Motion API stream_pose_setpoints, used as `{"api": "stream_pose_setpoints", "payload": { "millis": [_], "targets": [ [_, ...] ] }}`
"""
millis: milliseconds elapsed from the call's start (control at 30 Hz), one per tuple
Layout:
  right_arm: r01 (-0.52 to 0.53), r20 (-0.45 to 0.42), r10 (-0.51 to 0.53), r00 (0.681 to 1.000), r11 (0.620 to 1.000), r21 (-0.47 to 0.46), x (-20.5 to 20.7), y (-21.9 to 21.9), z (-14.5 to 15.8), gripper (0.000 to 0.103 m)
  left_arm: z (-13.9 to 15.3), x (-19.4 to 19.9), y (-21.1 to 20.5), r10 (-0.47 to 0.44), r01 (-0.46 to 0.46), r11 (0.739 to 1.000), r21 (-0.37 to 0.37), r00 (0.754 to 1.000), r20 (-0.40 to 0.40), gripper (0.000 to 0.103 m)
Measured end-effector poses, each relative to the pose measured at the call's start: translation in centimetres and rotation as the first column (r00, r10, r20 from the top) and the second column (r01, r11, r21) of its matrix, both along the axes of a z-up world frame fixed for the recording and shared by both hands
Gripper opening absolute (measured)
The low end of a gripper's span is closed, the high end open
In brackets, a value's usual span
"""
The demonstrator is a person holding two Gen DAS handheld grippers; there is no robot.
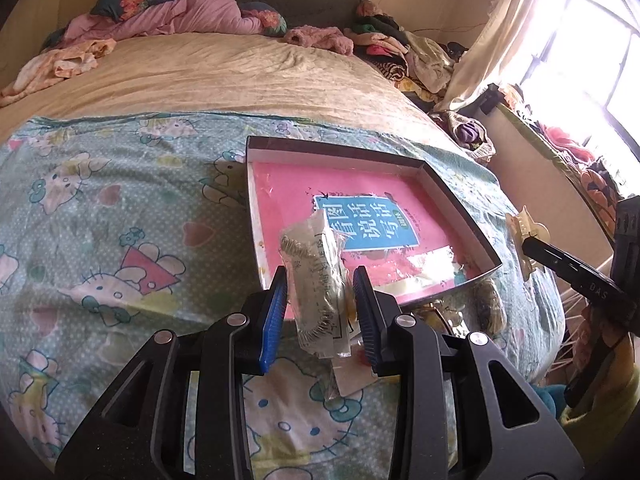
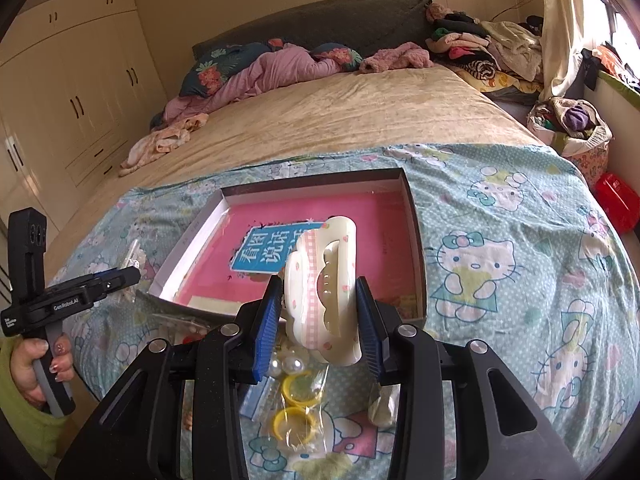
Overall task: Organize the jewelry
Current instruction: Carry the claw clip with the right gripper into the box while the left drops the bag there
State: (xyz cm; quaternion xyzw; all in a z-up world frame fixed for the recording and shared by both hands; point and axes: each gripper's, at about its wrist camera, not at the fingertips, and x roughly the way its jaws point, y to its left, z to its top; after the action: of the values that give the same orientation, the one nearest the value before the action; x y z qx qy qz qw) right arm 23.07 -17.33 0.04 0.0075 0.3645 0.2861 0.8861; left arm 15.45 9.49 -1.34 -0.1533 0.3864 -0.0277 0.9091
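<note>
My left gripper (image 1: 320, 276) is shut on a clear plastic packet (image 1: 310, 256) with a pale, toothed piece of jewelry inside, held up over the near rim of a shallow open box (image 1: 340, 148). A pink book (image 1: 288, 196) lies in that box. My right gripper (image 2: 319, 284) is shut on a cream hair claw clip (image 2: 320, 292), lifted above the box's (image 2: 312, 182) near edge. In the left wrist view the right gripper (image 1: 528, 240) shows at the right with the clip (image 1: 520, 224). In the right wrist view the left gripper (image 2: 134, 274) shows at the left, held by a hand (image 2: 40, 364).
The box sits on a cartoon-cat sheet (image 2: 500, 240) spread over a beige bed. Under the right gripper lie pearls (image 2: 286, 362) and yellow rings in a clear bag (image 2: 296, 400). Clothes (image 2: 480, 48) are heaped at the headboard, and a wardrobe (image 2: 72, 92) stands at the left.
</note>
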Motion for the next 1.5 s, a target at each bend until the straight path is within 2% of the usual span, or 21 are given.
{"api": "stream_pose_setpoints", "payload": {
  "millis": [333,967,1500],
  "targets": [
    [0.041,-0.012,-0.04,0.999,0.997,0.063,3.3,1.0,0.3,0.035,-0.4,3.2,-0.9,-0.003,0.003,1.0,-0.001,1.0,0.005,0.025],
    [0.075,-0.074,-0.076,0.994,0.997,-0.014,6.1,1.4,-5.2,0.035,-3.8,7.1,-2.4,-0.012,0.015,0.999,0.038,0.997,-0.071,0.025],
    [0.07,-0.109,-0.073,0.991,0.997,-0.035,6.2,1.4,-6.9,0.036,-4.6,7.3,-2.7,0.001,0.007,0.997,0.082,0.995,-0.097,0.026]
  ]
}}
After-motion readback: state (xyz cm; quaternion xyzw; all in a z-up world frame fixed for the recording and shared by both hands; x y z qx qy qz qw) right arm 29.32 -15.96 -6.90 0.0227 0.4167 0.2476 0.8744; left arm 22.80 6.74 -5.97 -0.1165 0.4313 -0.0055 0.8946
